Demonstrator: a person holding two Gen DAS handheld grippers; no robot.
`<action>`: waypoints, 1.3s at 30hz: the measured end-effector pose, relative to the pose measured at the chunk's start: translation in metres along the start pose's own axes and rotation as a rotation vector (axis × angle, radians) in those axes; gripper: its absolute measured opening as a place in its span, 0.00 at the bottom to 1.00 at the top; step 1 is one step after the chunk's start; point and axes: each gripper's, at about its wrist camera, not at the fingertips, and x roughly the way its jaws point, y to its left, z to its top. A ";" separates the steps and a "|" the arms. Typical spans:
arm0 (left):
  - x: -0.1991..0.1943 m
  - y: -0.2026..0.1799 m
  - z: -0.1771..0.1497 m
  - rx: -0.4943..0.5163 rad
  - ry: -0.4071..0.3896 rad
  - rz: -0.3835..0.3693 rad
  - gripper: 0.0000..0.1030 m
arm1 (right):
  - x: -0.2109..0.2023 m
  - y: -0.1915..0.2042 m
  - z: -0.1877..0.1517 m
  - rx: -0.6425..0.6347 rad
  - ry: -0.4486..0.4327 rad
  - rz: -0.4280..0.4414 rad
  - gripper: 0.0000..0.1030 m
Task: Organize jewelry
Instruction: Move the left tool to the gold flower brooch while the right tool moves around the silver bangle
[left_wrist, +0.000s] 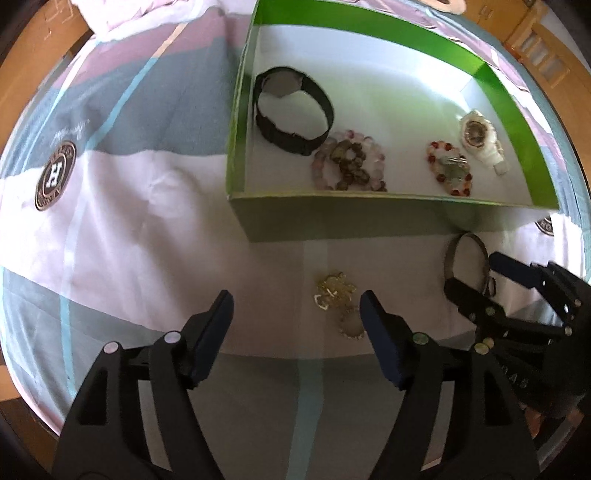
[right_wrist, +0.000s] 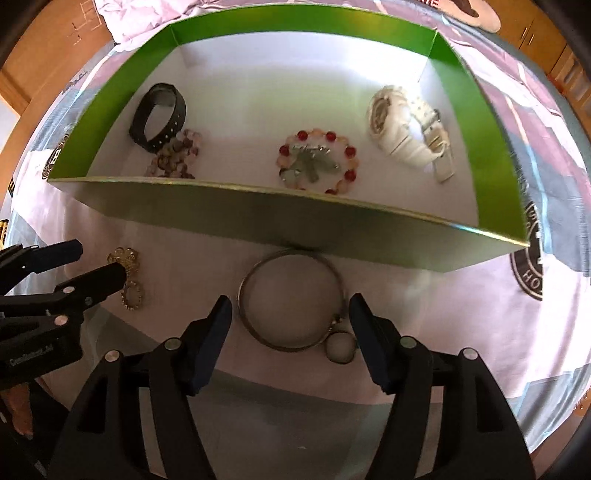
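A green box (left_wrist: 332, 218) (right_wrist: 258, 218) lies on the cloth and holds a black watch (left_wrist: 291, 110) (right_wrist: 159, 116), a pink and brown bead bracelet (left_wrist: 349, 160) (right_wrist: 175, 157), a red bead bracelet (left_wrist: 448, 168) (right_wrist: 316, 162) and a white watch (left_wrist: 480, 138) (right_wrist: 406, 129). In front of the box lie a gold chain piece (left_wrist: 338, 299) (right_wrist: 127, 275) and a metal bangle with a round charm (right_wrist: 293, 299) (left_wrist: 465, 258). My left gripper (left_wrist: 297, 314) (right_wrist: 98, 260) is open, its fingers either side of the gold piece. My right gripper (right_wrist: 290, 315) (left_wrist: 472, 273) is open around the bangle.
A white, grey and pink cloth with round dark logos (left_wrist: 55, 175) (right_wrist: 528, 273) covers the table. Wooden furniture (left_wrist: 535, 44) stands beyond the table's far right edge.
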 end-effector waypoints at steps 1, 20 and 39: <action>0.002 0.000 0.001 -0.005 0.003 0.003 0.70 | 0.001 0.001 0.000 -0.001 0.001 -0.006 0.64; 0.013 -0.006 0.005 -0.009 -0.023 0.063 0.50 | 0.008 0.004 0.007 0.001 -0.006 -0.046 0.64; 0.014 -0.024 0.001 0.020 -0.020 0.082 0.56 | 0.009 0.021 0.004 -0.015 -0.012 -0.062 0.64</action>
